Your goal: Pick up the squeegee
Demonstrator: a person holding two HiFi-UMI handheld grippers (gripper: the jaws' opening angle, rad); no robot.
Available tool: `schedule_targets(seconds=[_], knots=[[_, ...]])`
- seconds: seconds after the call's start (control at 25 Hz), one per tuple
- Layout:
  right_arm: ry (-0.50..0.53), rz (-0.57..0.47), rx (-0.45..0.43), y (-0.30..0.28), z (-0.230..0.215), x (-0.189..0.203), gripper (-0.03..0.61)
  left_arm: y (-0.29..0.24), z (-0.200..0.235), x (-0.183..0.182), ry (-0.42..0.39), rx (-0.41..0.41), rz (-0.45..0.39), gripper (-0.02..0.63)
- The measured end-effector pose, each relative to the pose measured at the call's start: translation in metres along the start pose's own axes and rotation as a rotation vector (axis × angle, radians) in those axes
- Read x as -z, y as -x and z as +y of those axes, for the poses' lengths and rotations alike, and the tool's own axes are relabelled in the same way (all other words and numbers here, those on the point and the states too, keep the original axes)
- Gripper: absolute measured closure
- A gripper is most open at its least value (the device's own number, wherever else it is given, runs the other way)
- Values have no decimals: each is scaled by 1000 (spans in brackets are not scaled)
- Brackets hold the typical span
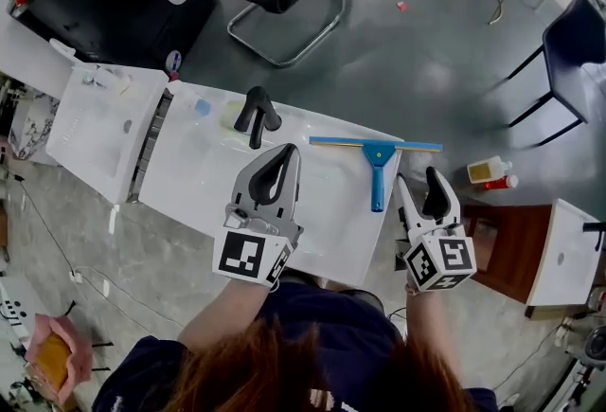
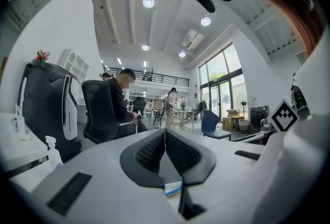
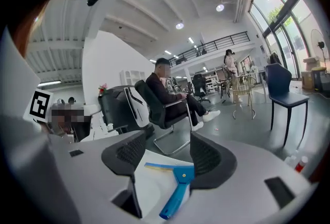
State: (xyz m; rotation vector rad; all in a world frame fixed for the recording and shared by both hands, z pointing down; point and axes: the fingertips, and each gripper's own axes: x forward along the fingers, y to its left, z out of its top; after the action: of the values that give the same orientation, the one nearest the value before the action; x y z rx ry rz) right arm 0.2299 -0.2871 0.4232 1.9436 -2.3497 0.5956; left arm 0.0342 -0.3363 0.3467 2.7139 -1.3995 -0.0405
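On the far left of the long white counter (image 1: 199,173) I see a white rectangular tray part (image 1: 99,121). More to the right, a black forked object (image 1: 256,114) stands on the counter; I cannot tell what it is.

Next comes the left claw (image 1: 290,154), which hovers above the middle of the counter. In the left gripper view this claw (image 2: 165,135) is clenched, its two black ribbed pads pressed together with nothing between them.

To the right of it lies the blue plastic squeegee with the long thin blade (image 1: 378,154). It lies flat on the counter. The blade is on the far side and the handle points toward me. No claw touches it.

The right claw (image 1: 418,177) is just beside the handle end, at the right edge of the counter. In the right gripper view this claw (image 3: 167,148) is released, with jaws wide apart, and the squeegee (image 3: 175,187) shows in the gap between them, lower on the counter and not gripped.

At the far right, a small yellowish bottle (image 1: 489,170) lies on the grey floor.
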Motion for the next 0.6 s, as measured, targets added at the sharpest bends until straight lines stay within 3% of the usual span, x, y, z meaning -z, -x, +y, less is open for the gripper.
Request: schedule_targets(seconds=[0.12, 0.6], knots=[[-55, 64, 24, -26, -10, 27, 313, -19, 9, 0, 18, 20, -5, 592], [18, 414, 124, -112, -37, 142, 310, -69, 40, 30, 31, 79, 76, 592]])
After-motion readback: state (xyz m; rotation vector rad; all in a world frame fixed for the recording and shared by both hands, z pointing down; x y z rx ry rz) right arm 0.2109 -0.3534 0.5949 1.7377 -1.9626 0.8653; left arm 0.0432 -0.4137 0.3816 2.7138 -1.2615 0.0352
